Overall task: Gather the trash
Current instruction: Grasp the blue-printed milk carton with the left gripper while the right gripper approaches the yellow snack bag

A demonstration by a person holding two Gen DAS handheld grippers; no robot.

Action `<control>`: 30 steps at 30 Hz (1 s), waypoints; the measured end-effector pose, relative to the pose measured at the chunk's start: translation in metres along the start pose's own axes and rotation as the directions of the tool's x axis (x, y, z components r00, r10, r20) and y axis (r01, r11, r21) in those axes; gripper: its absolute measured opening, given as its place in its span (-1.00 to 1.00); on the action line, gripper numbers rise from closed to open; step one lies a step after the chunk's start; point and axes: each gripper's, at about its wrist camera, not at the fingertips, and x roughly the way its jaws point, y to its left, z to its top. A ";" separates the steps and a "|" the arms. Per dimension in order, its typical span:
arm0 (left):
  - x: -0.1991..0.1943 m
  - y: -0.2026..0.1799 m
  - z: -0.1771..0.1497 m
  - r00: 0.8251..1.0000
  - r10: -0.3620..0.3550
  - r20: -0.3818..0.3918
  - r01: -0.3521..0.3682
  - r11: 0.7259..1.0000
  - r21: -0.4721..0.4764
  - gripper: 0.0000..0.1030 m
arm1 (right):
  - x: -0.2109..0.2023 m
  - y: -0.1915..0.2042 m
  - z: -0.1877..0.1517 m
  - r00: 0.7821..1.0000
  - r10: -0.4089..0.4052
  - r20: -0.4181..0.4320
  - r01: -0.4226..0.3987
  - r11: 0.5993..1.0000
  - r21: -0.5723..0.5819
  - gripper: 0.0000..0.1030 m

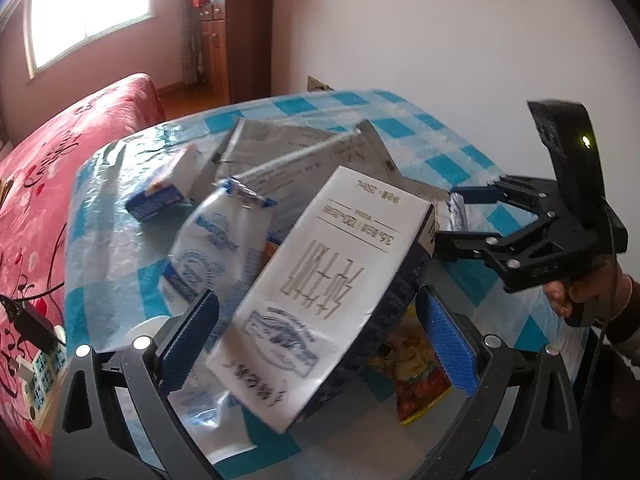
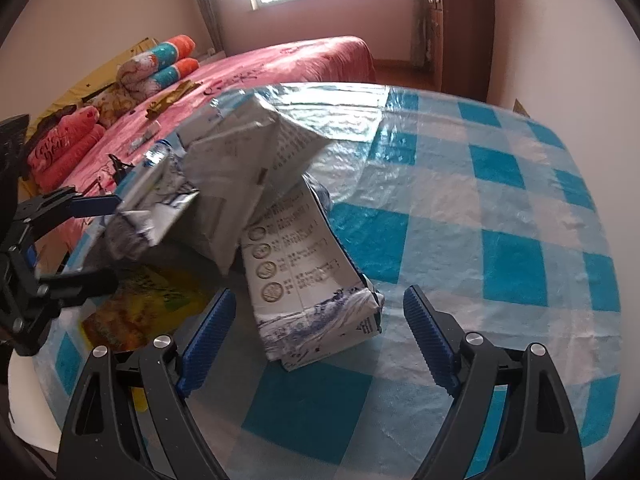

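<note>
A pile of trash lies on the table's blue-checked cloth (image 2: 500, 200). A white milk carton (image 1: 320, 280) stands tilted between the wide fingers of my left gripper (image 1: 318, 340), with a gap at the left pad (image 1: 188, 340). Beside it are a white-and-blue pouch (image 1: 216, 236), a small blue box (image 1: 160, 196) and flattened grey cartons (image 1: 300, 148). My right gripper (image 2: 318, 340) is open around a crushed carton with round medal prints (image 2: 304, 280); neither pad touches it. The right gripper (image 1: 448, 220) also shows from the side, a hand (image 1: 560, 296) on its grip.
A yellow snack wrapper (image 1: 416, 360) lies flat under the pile. A bed with a red cover (image 2: 300, 60) runs along the table's far side, with rolled blankets (image 2: 160, 64). A power strip (image 1: 40, 360) sits on the bed. A wooden cabinet (image 2: 464, 28) stands by the wall.
</note>
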 end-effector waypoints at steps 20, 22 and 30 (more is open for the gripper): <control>-0.017 -0.051 -0.017 0.991 -0.133 -0.003 0.133 0.991 -0.012 0.61 | -0.046 0.012 -0.065 0.995 0.099 0.024 -0.100 0.994 0.046 0.65; -0.021 -0.050 -0.016 0.995 -0.103 0.010 0.103 0.994 -0.021 0.61 | -0.049 0.015 -0.069 0.995 0.094 0.022 -0.095 0.995 0.035 0.66; -0.007 -0.028 -0.013 0.996 -0.088 -0.022 0.085 0.992 -0.096 0.65 | -0.059 0.029 -0.077 0.990 0.138 0.017 -0.138 0.990 0.016 0.66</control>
